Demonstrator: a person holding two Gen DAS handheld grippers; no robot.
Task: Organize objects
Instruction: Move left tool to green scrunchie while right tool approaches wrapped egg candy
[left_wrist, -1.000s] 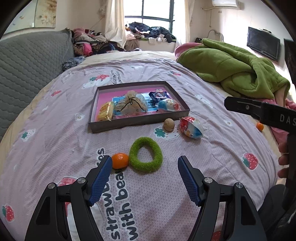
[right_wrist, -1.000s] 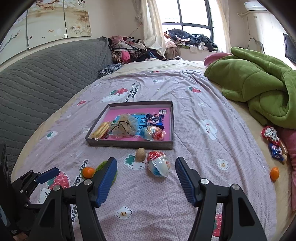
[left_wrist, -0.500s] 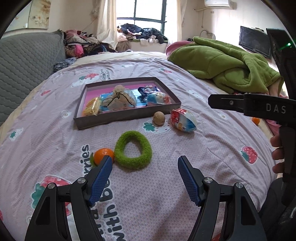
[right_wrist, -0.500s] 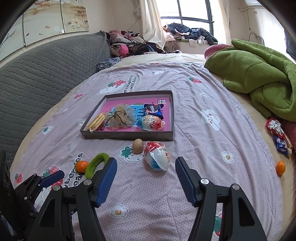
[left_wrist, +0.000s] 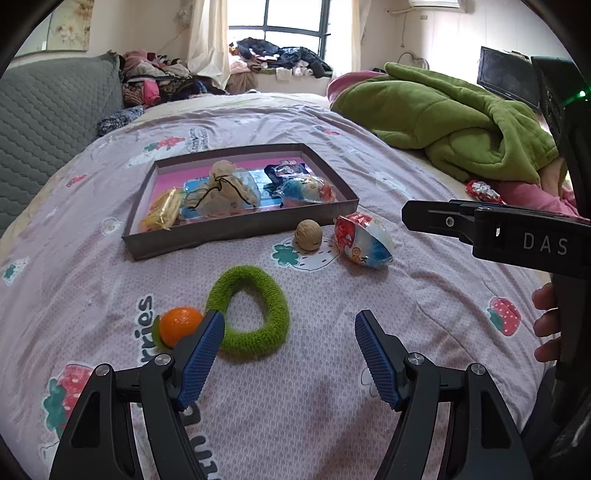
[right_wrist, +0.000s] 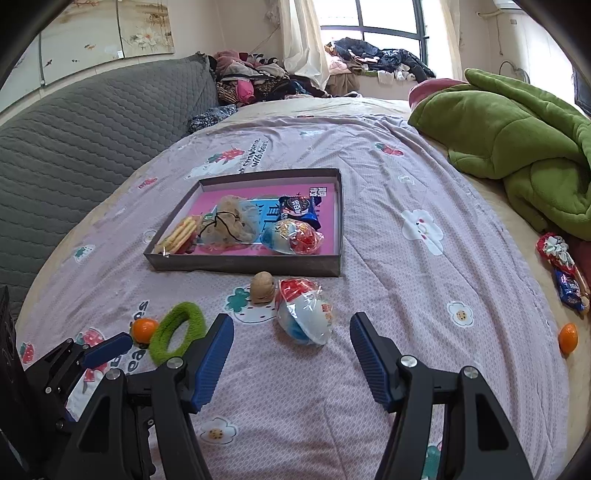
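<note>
Left gripper (left_wrist: 290, 334) at lower centre, fingers spread wide, empty, over a green fuzzy ring (left_wrist: 251, 308); right gripper (right_wrist: 291, 339) likewise gaping and empty, near a wrapped toy egg (right_wrist: 304, 315).

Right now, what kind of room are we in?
Most likely a bedroom: everything lies on a bed with a strawberry-print sheet, a rumpled green blanket sits on it, and clothes are piled by the window.
</note>
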